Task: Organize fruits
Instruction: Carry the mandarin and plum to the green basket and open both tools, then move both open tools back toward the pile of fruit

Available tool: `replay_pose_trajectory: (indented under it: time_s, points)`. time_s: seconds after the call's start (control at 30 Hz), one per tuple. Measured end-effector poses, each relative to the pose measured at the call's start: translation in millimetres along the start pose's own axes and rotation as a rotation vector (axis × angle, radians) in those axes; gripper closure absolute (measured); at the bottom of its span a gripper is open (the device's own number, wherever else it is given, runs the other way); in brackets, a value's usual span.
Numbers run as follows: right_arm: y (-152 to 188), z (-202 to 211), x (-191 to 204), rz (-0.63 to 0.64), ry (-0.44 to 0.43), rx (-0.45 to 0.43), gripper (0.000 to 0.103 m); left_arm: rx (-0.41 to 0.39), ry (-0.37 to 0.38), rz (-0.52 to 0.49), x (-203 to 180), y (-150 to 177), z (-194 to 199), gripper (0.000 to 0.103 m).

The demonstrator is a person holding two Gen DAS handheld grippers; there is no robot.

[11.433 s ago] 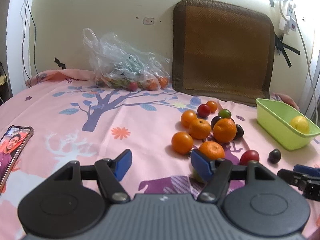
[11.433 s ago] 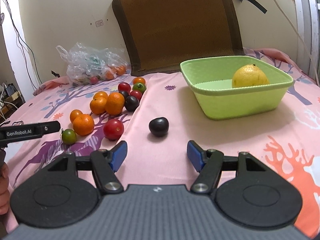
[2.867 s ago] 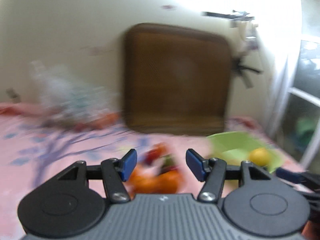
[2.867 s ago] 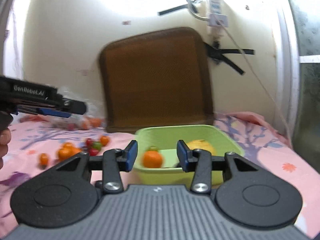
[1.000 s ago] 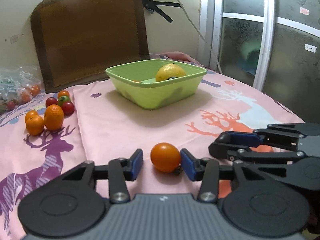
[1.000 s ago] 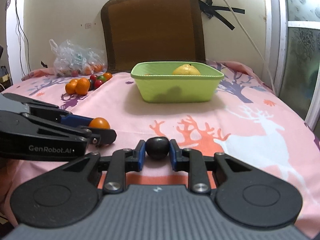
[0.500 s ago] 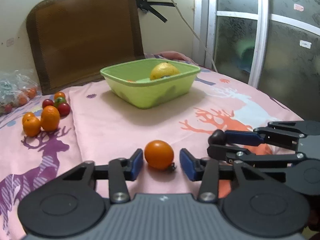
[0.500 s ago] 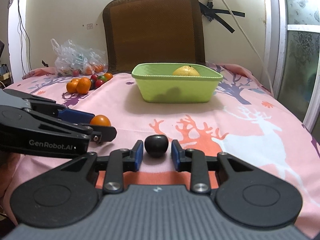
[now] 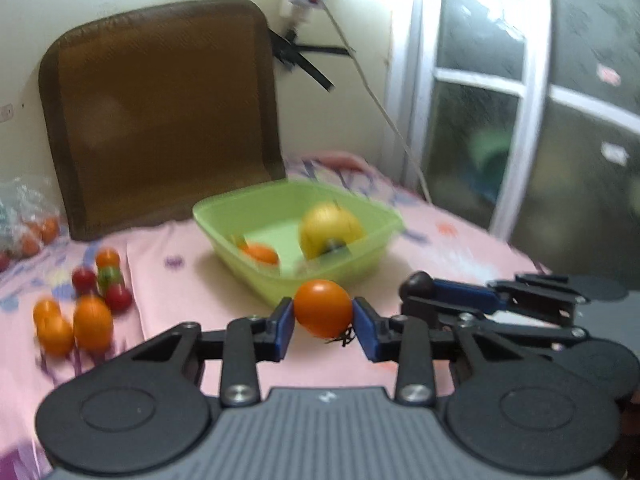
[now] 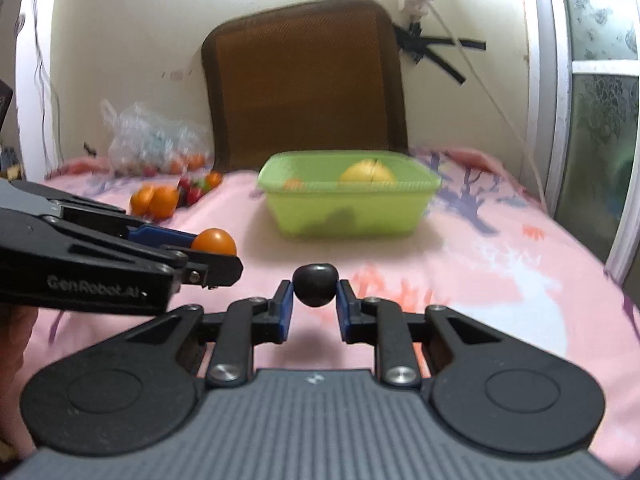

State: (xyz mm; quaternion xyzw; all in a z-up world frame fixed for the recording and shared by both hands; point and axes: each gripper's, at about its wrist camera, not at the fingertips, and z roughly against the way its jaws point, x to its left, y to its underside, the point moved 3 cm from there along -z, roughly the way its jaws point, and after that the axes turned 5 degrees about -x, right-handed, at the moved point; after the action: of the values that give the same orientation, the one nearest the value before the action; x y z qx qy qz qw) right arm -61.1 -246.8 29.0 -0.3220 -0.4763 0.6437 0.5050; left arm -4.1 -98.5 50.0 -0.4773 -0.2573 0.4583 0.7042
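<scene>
Pink patterned bedding (image 10: 500,264) is filling mid-frame, carrying a green basin (image 10: 348,204). Left gripper (image 9: 323,322) is clamping an orange fruit (image 9: 323,308); right gripper (image 10: 314,300) is clamping a dark fruit (image 10: 314,284), both jaws having just been closing.

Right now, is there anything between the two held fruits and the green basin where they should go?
Nothing visible. The left gripper holds the orange tomato, the right gripper the dark plum. Only bare pink sheet lies before the green basin.

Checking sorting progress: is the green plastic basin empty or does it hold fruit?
Not empty. The green plastic basin holds a large yellow fruit and a small orange fruit.
</scene>
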Motion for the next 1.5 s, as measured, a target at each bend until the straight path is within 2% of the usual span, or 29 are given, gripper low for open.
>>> replay_pose_trajectory:
  time_s: [0.13,0.23,0.37,0.6,0.8,0.9,0.97,1.03,1.17,1.23,1.4,1.5]
  points:
    - [-27.3,-22.4,-14.6,-0.033,-0.011,-0.040,0.077,0.011,0.001,0.066,19.5,-26.0,-28.4,0.071]
    - [-38.9,-41.4,-15.6,-0.002,-0.008,-0.059,0.077,0.045,0.001,0.102,30.2,-35.3,-51.4,0.071]
    - [-41.4,-61.6,-16.1,0.001,-0.022,-0.048,0.077,0.078,-0.012,0.136,41.8,-37.8,-74.4,0.070]
    - [-36.7,-78.1,-12.5,0.025,-0.001,-0.046,0.076,0.070,-0.029,0.128,46.6,-36.3,-86.4,0.063]
    - [-39.0,-73.2,-8.2,0.024,0.009,-0.054,0.075,-0.007,-0.035,0.182,65.2,-41.3,-52.0,0.063]
    - [-41.4,-68.3,-4.2,0.010,0.007,-0.058,0.075,-0.060,-0.081,0.219,90.5,-38.2,-21.2,0.063]
    - [-42.6,-62.7,0.7,0.002,-0.003,-0.062,0.075,-0.085,-0.128,0.260,114.7,-30.3,1.9,0.063]
    - [-42.8,-56.5,8.7,0.002,-0.020,-0.064,0.075,-0.094,-0.213,0.291,140.9,-14.1,26.4,0.063]
    - [-39.5,-51.6,30.3,0.014,-0.079,-0.042,0.075,-0.030,-0.386,0.308,180.2,22.4,57.1,0.063]
    - [-36.9,-54.3,43.6,0.025,-0.119,-0.016,0.075,-0.001,-0.418,0.325,192.2,37.2,65.7,0.063]
    - [-30.4,-71.6,78.7,0.048,-0.205,0.064,0.075,0.000,-0.390,0.356,208.3,45.9,72.6,0.063]
    - [-33.2,-85.1,98.8,0.081,-0.241,0.092,0.075,-0.009,-0.317,0.389,214.8,39.8,66.0,0.063]
